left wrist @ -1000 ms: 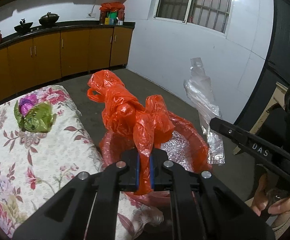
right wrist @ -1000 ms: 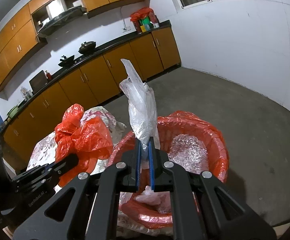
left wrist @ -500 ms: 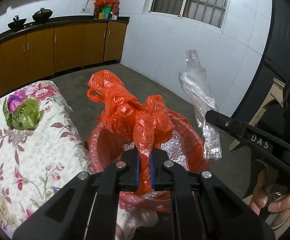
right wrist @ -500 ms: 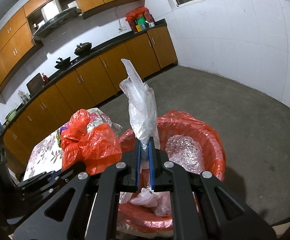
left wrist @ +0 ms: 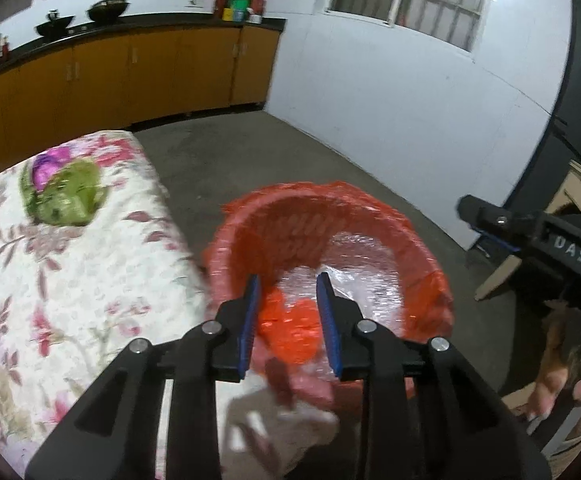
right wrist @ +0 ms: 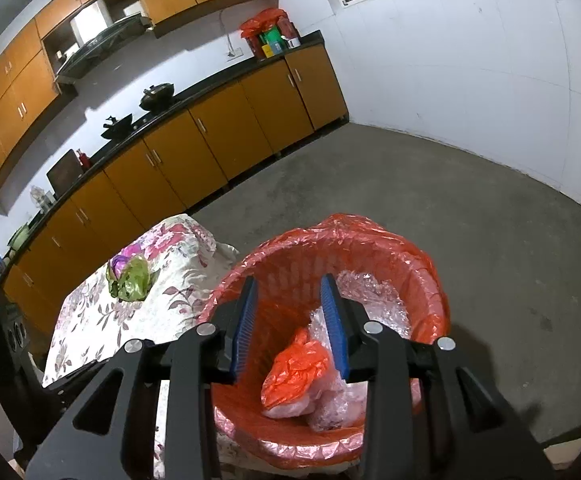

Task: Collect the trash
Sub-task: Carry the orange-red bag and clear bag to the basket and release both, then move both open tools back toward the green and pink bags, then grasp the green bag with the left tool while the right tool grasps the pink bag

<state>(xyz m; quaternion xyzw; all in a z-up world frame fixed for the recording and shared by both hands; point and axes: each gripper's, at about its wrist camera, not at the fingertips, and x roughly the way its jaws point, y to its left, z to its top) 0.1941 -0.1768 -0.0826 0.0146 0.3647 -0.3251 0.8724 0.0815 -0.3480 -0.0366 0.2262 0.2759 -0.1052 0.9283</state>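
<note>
A round basket lined with a red bag stands on the floor beside the table. A crumpled red plastic bag and clear plastic wrap lie inside it. My left gripper is open and empty above the basket's near rim. My right gripper is open and empty above the basket; it also shows at the right of the left wrist view. A green and purple wrapper lies on the floral tablecloth.
Orange kitchen cabinets with a black counter run along the far wall. A white wall stands to the right. Bare concrete floor surrounds the basket. A wooden piece leans at right.
Both grippers have opened. The red bag has dropped from the left gripper and the clear plastic from the right gripper into the basket.
</note>
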